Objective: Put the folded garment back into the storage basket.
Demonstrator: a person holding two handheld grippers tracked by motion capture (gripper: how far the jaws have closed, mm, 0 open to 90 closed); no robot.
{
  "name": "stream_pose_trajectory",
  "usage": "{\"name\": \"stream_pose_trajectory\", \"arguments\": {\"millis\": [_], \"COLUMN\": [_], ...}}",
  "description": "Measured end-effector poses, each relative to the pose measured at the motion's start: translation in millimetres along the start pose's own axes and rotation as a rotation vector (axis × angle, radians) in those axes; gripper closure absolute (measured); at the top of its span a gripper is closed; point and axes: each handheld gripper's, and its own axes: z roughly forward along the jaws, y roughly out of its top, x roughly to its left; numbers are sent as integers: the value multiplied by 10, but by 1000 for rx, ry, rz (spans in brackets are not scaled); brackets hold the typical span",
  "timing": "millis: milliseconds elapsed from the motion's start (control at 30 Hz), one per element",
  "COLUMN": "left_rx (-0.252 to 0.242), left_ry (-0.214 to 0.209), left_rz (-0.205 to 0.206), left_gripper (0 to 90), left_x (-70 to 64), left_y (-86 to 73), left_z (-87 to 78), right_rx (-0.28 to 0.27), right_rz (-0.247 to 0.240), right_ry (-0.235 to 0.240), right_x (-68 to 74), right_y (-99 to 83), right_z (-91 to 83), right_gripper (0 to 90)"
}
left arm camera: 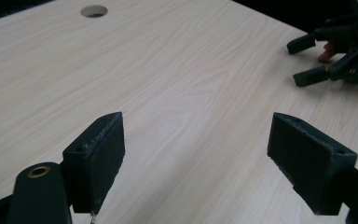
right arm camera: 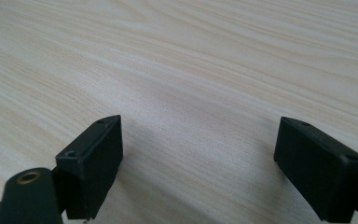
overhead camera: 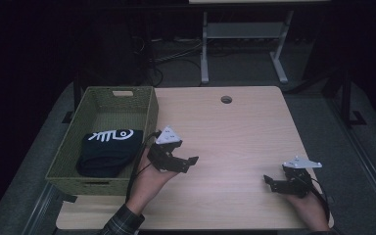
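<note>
A green woven basket stands at the table's left. In it lies a folded black garment with a white fish-bone print. My left gripper hovers just right of the basket's near corner, open, jaws pointing right over bare wood. In the left gripper view its jaws stand wide apart with nothing between them. My right gripper rests near the table's front right, open, jaws pointing left. The right gripper view shows its jaws spread over bare wood. It also appears far off in the left gripper view.
The light wooden table has a round cable hole near its far edge. Beyond the table stand white desk legs and cables on the dark floor. A hand holds each gripper from the near edge.
</note>
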Motion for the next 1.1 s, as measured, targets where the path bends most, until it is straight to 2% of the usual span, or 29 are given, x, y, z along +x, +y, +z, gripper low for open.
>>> {"name": "stream_pose_trajectory", "arguments": {"millis": [100,167,500,600,733,900,967,1100], "left_rx": [8,30,126,139,157,174,159,136], "left_ry": [-8,-7,-18,10,28,69,59,52], "left_rz": [1,19,14,40,46,70,52,55], "left_gripper": [179,177,168,165,160,139,132,129], "left_x": [-26,-42,-72,-86,-96,-98,-83,-69], "left_y": [-82,-141,-439,-477,-560,-628,-649,-675], "left_z": [101,168,519,575,648,713,720,720], "right_rx": [0,0,0,1,0,0,0,-1], "right_rz": [0,0,0,-1,-2,-5,-5,-5], "right_ry": [-1,-1,-1,-1,0,2,3,5], "right_x": [0,0,0,0,1,1,2,3], "right_y": [0,0,0,0,0,0,0,0], "right_z": [1,1,1,0,0,1,0,1], "right_gripper": [151,151,151,150,150,150,150,150]}}
